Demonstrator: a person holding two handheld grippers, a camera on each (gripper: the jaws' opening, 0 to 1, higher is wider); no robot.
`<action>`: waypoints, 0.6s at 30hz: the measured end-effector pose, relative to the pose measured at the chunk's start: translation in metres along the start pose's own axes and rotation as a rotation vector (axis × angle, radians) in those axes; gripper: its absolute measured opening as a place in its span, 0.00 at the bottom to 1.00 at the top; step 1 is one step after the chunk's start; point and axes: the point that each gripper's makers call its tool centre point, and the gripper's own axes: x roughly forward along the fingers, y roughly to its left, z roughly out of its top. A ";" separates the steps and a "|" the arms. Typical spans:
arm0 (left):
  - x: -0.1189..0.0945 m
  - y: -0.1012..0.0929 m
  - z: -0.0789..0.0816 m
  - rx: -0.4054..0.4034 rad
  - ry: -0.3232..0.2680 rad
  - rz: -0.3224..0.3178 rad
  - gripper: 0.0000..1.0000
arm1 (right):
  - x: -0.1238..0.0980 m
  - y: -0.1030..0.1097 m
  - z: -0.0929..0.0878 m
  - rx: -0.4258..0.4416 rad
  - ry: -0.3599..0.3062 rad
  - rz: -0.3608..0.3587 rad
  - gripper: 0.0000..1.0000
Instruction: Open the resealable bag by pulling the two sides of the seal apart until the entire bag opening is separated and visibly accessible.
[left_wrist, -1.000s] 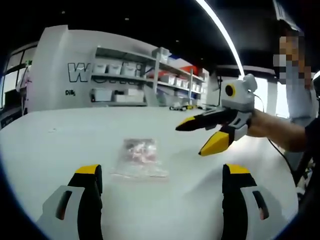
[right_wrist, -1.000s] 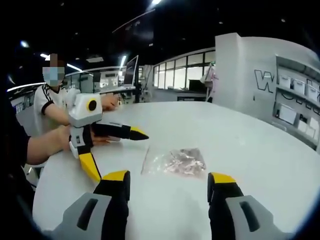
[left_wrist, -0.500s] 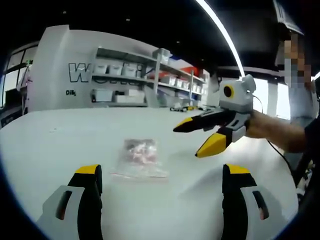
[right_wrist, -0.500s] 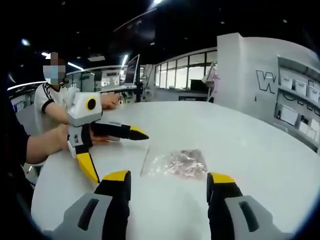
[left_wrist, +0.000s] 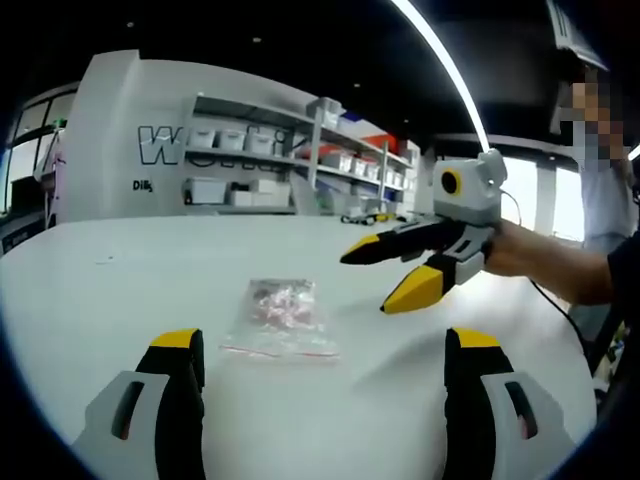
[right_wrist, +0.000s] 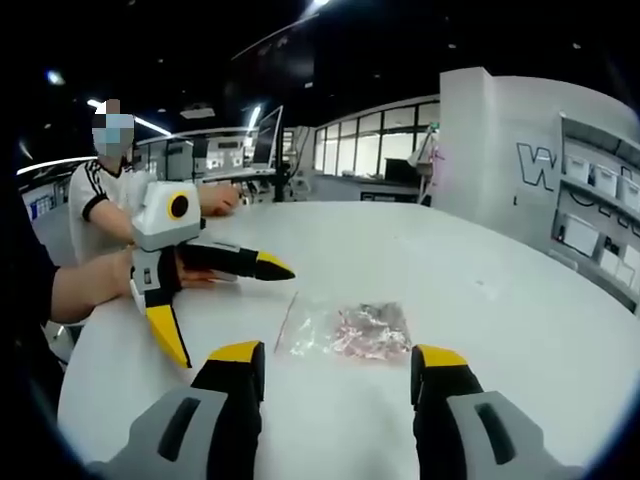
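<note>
A clear resealable bag with pinkish contents lies flat on the white table; its seal edge faces my left gripper. My left gripper hovers just short of the bag, open, jaws wide and holding nothing. My right gripper comes in from the right, held by a hand, open and above the table to the bag's right. In the right gripper view the bag lies just beyond my right gripper, whose jaws stand apart. The left gripper shows there at the left, open, beside the bag's seal end.
Shelves with white bins stand against the wall behind the table. A person sits at the far side of the table. Another person stands at the right edge. A cable trails off the table.
The right gripper has drifted a little left and lower, nearer the bag. The bag has not moved and both grippers stay open.
</note>
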 end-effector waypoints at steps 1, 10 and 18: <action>0.000 0.000 0.000 0.000 0.000 0.001 0.99 | 0.000 0.000 0.000 -0.001 0.001 0.001 0.57; 0.000 -0.001 0.000 -0.001 -0.002 0.002 0.99 | 0.003 -0.001 -0.002 -0.003 0.006 0.007 0.56; 0.001 0.000 0.000 -0.002 -0.002 0.006 0.99 | 0.006 -0.001 -0.004 -0.008 0.011 0.013 0.56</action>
